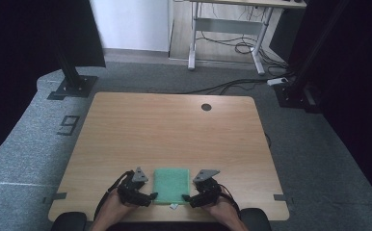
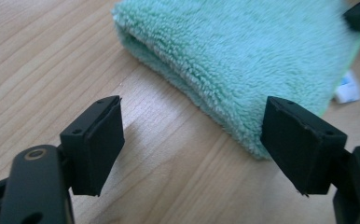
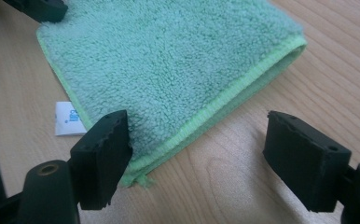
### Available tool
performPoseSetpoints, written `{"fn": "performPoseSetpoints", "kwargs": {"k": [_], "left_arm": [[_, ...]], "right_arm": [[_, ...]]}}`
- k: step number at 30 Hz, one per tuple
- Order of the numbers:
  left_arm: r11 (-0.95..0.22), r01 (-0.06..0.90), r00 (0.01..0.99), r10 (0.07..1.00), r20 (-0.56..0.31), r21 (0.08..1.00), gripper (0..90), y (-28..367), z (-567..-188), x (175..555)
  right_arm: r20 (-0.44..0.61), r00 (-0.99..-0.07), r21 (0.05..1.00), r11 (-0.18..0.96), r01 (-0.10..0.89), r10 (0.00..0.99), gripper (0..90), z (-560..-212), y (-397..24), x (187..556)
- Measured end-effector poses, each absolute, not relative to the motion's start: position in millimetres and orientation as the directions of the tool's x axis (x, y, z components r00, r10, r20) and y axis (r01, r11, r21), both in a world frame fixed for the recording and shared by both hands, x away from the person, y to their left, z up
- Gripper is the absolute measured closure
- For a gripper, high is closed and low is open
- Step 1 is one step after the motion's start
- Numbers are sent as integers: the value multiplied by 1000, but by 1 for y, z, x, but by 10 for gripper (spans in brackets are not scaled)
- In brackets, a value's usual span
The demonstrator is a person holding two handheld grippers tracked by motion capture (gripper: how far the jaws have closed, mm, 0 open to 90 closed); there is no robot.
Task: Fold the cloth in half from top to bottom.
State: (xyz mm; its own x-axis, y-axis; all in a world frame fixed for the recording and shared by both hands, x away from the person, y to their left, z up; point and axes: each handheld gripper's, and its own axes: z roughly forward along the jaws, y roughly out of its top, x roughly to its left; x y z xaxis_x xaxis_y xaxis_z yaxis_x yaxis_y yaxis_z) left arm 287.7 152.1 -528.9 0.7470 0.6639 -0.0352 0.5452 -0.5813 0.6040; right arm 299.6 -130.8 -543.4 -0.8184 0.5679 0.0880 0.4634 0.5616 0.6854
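Observation:
A folded mint-green towel [image 1: 172, 185] lies flat near the front edge of the wooden table [image 1: 174, 130]. My left gripper [image 1: 150, 196] is low at the towel's near left corner, jaws open. In the left gripper view the towel [image 2: 243, 56] has its folded edge toward me, and its corner lies by the right pad [image 2: 304, 149] of the gripper [image 2: 192, 135]. My right gripper [image 1: 186, 198] is at the near right corner, also open. In the right gripper view the hemmed corner of the towel [image 3: 169, 60] reaches under the left pad [image 3: 106, 156] of the gripper [image 3: 197, 140].
A white label [image 1: 173, 207] pokes out from the towel's near edge, between the grippers. A round cable hole [image 1: 206, 107] sits at the table's far side. Black stand bases [image 1: 73, 86] and floor cables [image 1: 232, 86] lie beyond the table.

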Motion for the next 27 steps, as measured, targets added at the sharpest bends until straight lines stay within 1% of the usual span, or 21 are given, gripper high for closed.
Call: {"fn": "performPoseSetpoints", "kwargs": {"k": [1,5,7,9,16,27], "left_arm": [[-596,534,749,663,-7,599,201,151,-531,287],[-592,524,736,676,24,612,149,150,-534,287],[-598,515,738,674,36,614,144,150,-535,287],[-594,513,736,676,40,620,134,150,-536,288],[-570,528,720,693,23,629,52,152,-540,298],[-560,522,707,706,42,643,52,151,-541,320]], "right_arm": [[85,-816,686,560,464,571,222,-544,-130,299],[57,-811,691,563,453,582,215,-545,-129,298],[58,-807,694,558,455,587,209,-546,-129,298],[53,-808,696,558,451,587,205,-546,-129,299],[46,-803,696,557,452,594,193,-547,-129,304],[43,-791,698,548,461,611,194,-547,-129,319]]}}
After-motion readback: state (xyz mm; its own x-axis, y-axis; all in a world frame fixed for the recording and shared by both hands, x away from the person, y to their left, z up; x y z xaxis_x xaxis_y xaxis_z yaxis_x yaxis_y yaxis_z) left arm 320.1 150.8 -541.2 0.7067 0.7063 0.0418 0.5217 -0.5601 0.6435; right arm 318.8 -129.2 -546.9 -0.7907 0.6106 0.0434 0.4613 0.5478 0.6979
